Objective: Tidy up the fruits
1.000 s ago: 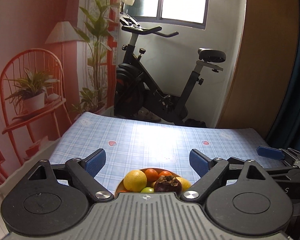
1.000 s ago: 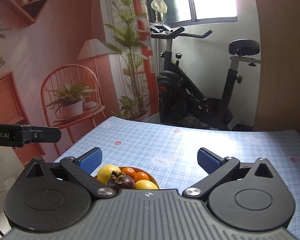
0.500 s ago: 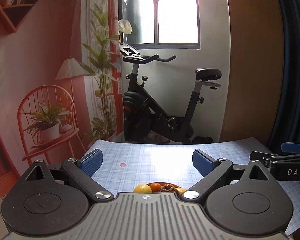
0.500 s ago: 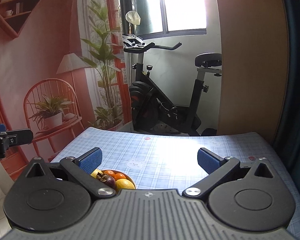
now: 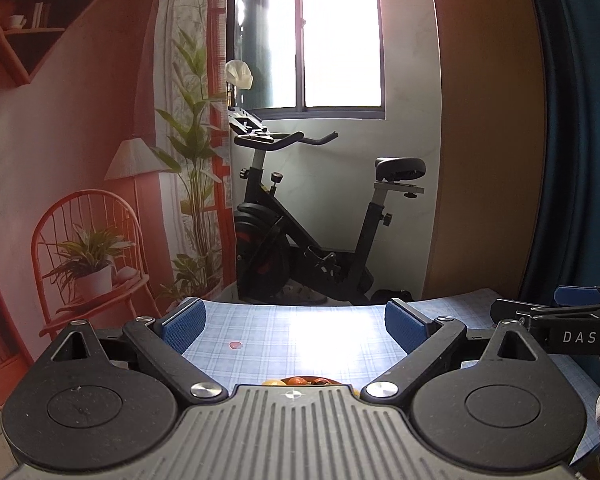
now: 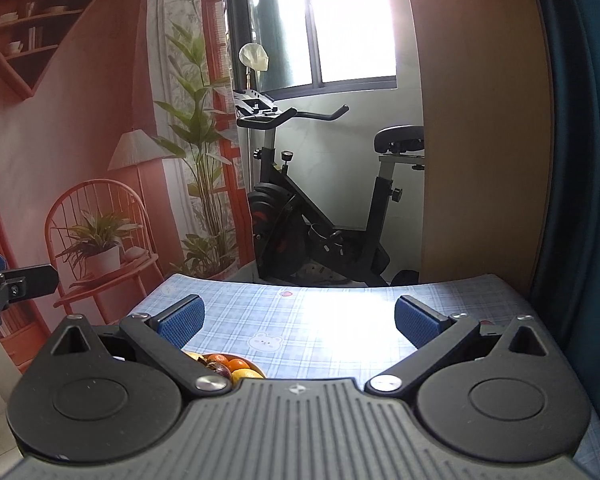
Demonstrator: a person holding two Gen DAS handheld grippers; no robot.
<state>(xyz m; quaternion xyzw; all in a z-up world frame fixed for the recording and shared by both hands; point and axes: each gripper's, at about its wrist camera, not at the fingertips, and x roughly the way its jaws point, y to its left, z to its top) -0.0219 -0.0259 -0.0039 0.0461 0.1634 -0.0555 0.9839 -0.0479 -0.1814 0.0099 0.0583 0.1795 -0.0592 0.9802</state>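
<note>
A brown bowl of fruit (image 6: pixel 230 366) sits on the blue checked tablecloth (image 6: pixel 320 320), holding oranges, a yellow citrus and a dark mangosteen. In the left wrist view only the tops of the fruit (image 5: pixel 300 381) show above the gripper body. My left gripper (image 5: pixel 296 322) is open and empty, raised above and behind the bowl. My right gripper (image 6: pixel 298 320) is open and empty, to the right of the bowl. The right gripper also shows at the right edge of the left wrist view (image 5: pixel 572 320); the left one shows at the left edge of the right wrist view (image 6: pixel 16 286).
A black exercise bike (image 5: pixel 312 224) stands beyond the table's far edge under a window. A red chair with a potted plant (image 5: pixel 92 264) is on the left wall backdrop. A wooden panel (image 5: pixel 488 140) and a blue curtain (image 5: pixel 580 120) are on the right.
Both grippers have drawn back and up from the bowl, so the fruit has sunk low in both views. Both stay open and empty.
</note>
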